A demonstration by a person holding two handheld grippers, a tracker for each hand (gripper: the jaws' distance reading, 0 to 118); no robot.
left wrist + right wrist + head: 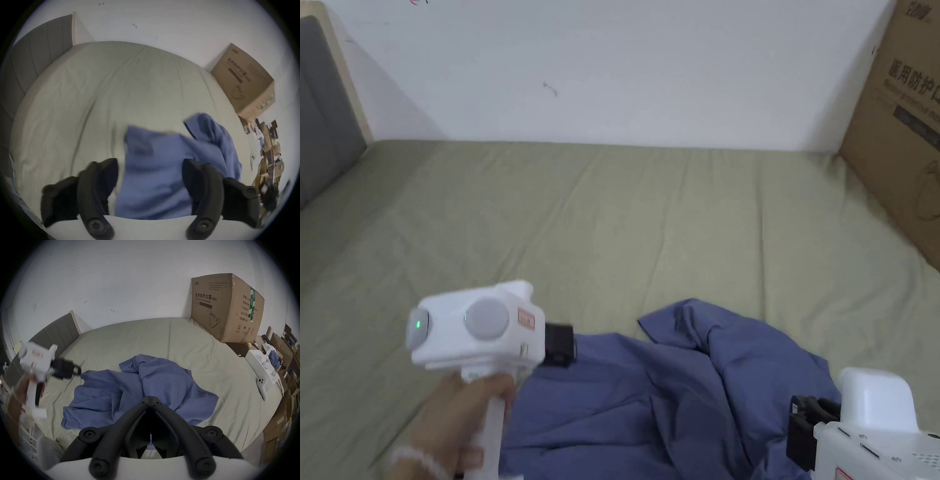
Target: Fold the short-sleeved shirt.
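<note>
A blue short-sleeved shirt (681,394) lies crumpled on a bed (600,219) covered in a smooth olive-green sheet with faint creases. The soft, matte fabric forms irregular ridges and one raised fold near its far edge. A large rectangular cardboard box (227,308), taped shut, stands on the bed's far right corner against the white wall; its contents cannot be seen. The left gripper (150,164), a white moulded body with black curved jaws, hovers above the shirt's left edge with jaws spread wide and nothing between them. The right gripper (151,397) is poised over the shirt's near right part, its jaw tips closed together and gripping nothing. A grey padded headboard (325,106) bounds the bed at left.
</note>
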